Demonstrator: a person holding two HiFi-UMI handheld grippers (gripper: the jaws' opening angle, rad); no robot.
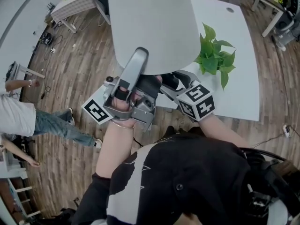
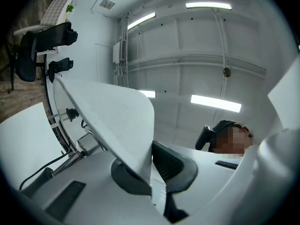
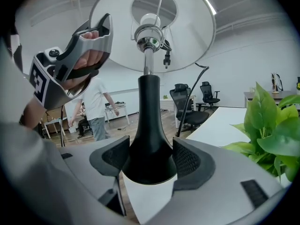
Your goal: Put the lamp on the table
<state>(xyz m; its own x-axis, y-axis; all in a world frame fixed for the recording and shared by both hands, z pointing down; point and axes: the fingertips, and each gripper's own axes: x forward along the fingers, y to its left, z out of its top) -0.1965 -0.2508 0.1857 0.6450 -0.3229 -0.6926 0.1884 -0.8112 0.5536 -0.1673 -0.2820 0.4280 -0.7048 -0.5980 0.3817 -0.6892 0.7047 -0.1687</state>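
Lamp (image 3: 149, 121) between right hand-held gripper (image 3: 150, 156) jaws

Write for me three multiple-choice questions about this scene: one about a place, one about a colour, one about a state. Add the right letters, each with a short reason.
1. Where is the green plant?
A) on the white table
B) on the floor
C) on a chair

2. What colour is the lamp base?
A) red
B) black
C) yellow

3. In what state are the right tongs?
A) open and empty
B) shut on a leaf
C) shut on the lamp base

Answers:
1 A, because the head view shows its leaves over the table top.
2 B, because the right gripper view shows the base plainly black.
3 C, because the right gripper view shows the tongs clamping the base from both sides.
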